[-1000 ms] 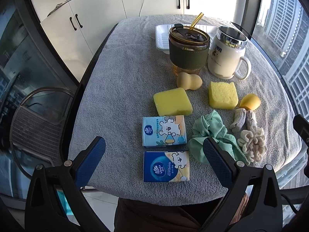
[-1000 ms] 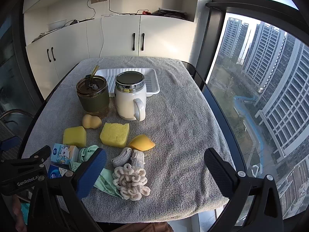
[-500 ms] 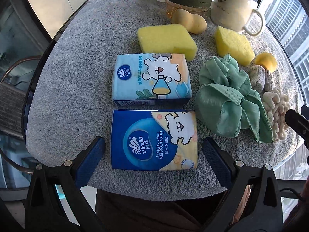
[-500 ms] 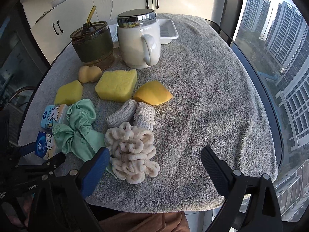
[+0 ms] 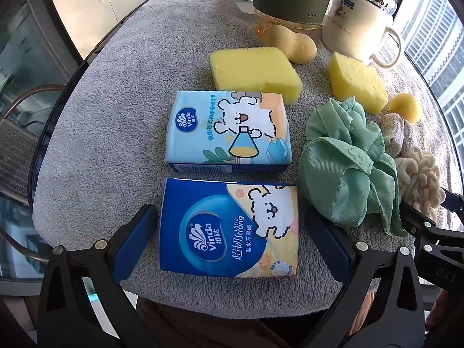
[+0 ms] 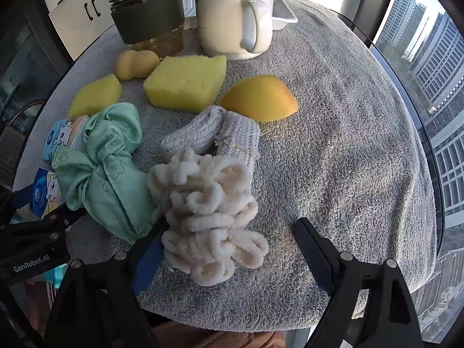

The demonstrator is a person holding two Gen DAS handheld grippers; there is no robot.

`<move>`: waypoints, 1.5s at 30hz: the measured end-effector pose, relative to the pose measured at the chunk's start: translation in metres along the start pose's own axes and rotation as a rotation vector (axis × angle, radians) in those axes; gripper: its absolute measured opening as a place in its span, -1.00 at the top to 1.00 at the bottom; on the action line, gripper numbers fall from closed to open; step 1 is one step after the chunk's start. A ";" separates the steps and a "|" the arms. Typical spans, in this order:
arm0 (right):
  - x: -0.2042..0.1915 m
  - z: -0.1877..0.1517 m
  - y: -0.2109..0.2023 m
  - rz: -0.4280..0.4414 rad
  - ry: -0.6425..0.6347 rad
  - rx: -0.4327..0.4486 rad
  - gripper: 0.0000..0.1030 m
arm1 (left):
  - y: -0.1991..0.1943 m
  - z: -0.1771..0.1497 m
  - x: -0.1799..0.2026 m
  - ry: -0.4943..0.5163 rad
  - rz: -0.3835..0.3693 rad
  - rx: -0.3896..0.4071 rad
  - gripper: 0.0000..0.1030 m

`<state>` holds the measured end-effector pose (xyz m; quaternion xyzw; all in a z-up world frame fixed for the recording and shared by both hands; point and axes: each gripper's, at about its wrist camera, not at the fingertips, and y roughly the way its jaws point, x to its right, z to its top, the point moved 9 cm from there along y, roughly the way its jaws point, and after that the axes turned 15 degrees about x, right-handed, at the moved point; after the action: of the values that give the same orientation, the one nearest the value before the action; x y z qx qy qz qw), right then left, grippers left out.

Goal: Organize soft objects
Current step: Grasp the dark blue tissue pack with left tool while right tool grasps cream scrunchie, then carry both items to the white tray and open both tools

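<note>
My left gripper (image 5: 229,226) is open, its jaws straddling a dark blue tissue pack (image 5: 229,226) at the table's near edge. A light blue tissue pack (image 5: 229,132) lies just beyond it. My right gripper (image 6: 229,240) is open around the near end of a cream looped scrunchie (image 6: 208,206). A knotted green cloth (image 6: 107,165) lies left of the scrunchie, also in the left wrist view (image 5: 345,171). Grey knitted socks (image 6: 214,133), two yellow sponges (image 6: 187,81) (image 5: 253,71), a yellow wedge sponge (image 6: 259,97) and a beige gourd-shaped puff (image 5: 290,43) lie farther back.
A grey towel (image 6: 348,145) covers the round table. A green-sleeved glass cup (image 6: 148,17), a white lidded mug (image 6: 235,11) and a white tray (image 6: 282,14) stand at the back. White cabinets are behind; windows are at the right. A chair (image 5: 17,133) stands at the left.
Both grippers have moved forward and down toward the table. The left one has come around the dark blue tissue pack, the right one around the cream scrunchie. Both stay open.
</note>
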<state>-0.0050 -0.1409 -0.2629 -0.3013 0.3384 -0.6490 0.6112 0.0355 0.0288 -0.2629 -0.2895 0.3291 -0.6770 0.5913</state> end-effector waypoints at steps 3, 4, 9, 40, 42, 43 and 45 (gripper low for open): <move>-0.001 -0.005 -0.001 0.004 -0.011 0.019 -0.80 | 0.000 -0.001 0.002 0.006 -0.013 -0.031 -1.00; -0.001 -0.006 -0.001 0.005 -0.010 0.016 -0.84 | 0.001 0.001 0.002 0.000 -0.006 -0.038 -1.00; 0.001 -0.005 -0.005 0.005 0.010 0.025 -0.50 | -0.001 0.002 0.004 0.015 0.002 -0.005 -0.97; 0.117 0.126 -0.012 0.055 0.204 0.291 0.44 | 0.013 0.160 -0.115 -0.108 0.134 0.298 -0.42; 0.133 0.148 0.004 0.069 0.249 0.292 0.44 | 0.032 0.181 -0.125 -0.101 0.157 0.307 -0.42; 0.140 0.158 0.012 0.067 0.259 0.295 0.44 | 0.041 0.190 -0.129 -0.092 0.170 0.311 -0.42; 0.154 0.178 0.027 0.028 0.256 0.298 0.44 | 0.059 0.207 -0.136 -0.070 0.197 0.313 -0.42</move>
<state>0.1435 -0.3079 -0.1836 -0.1177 0.3178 -0.7164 0.6098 0.2508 0.1370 -0.1826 -0.1838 0.2257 -0.6481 0.7038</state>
